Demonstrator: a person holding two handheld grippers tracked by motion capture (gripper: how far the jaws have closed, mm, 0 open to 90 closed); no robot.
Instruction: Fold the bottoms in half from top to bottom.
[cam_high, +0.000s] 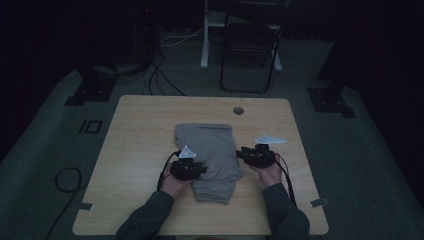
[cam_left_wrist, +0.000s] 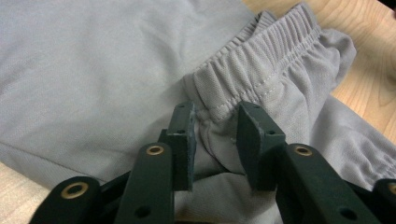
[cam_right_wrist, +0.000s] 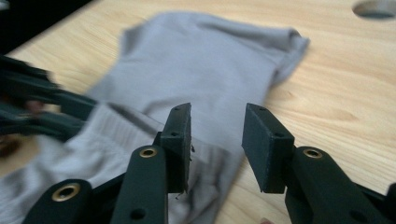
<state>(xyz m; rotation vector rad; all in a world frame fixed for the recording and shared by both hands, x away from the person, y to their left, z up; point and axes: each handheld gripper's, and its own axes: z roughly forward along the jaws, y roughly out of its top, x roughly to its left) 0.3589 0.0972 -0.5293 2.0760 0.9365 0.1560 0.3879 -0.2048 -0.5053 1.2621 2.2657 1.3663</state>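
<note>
A folded pair of grey fabric shorts with an elastic waistband (cam_high: 210, 152) is lying at the middle of the light wooden table (cam_high: 135, 150). The left gripper (cam_left_wrist: 215, 140) is sitting over the gathered waistband, its jaws parted around the fabric, not clamping it. The right gripper (cam_right_wrist: 217, 147) is hovering at the shorts' right edge, jaws spread and gripping nothing.

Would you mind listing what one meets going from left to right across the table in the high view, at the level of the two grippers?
Bare table → left gripper → grey shorts → right gripper → bare table again.
</note>
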